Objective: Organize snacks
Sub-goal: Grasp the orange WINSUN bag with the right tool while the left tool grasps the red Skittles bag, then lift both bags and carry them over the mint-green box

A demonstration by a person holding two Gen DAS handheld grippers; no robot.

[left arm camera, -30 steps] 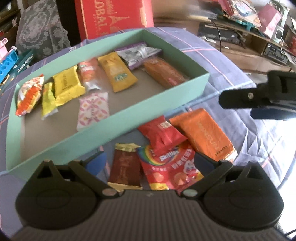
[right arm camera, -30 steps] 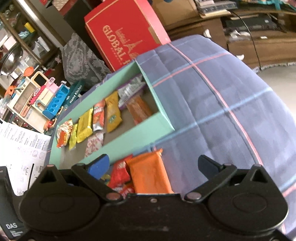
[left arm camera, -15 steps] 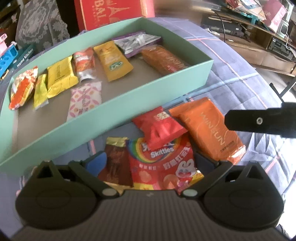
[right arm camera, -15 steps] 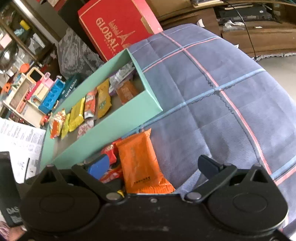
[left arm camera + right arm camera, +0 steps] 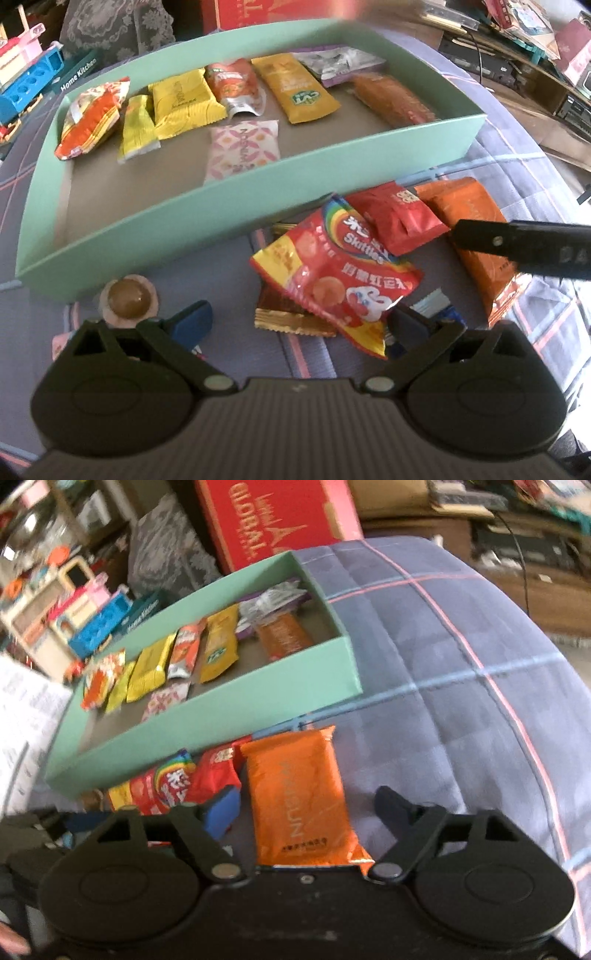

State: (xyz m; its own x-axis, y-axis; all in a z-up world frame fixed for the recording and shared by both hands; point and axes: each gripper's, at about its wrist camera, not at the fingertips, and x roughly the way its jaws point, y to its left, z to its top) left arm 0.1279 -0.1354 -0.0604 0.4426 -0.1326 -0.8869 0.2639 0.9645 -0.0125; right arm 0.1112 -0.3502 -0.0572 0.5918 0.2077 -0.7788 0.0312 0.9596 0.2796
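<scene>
The glossy orange foil snack packet (image 5: pixel 301 805) lies flat on the blue plaid cloth (image 5: pixel 461 716), between the right gripper (image 5: pixel 306 808)'s closing jaws, untouched. A red pouch (image 5: pixel 216 773) crowds its left; the mint-green cardboard tray (image 5: pixel 258 698) stands beyond. The left gripper (image 5: pixel 297 319)'s jaws are spread, empty.

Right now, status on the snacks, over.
Right hand-held gripper closing around orange packet, not gripping. Left hand-held gripper open over Skittles bag. Red pouch alongside.
</scene>
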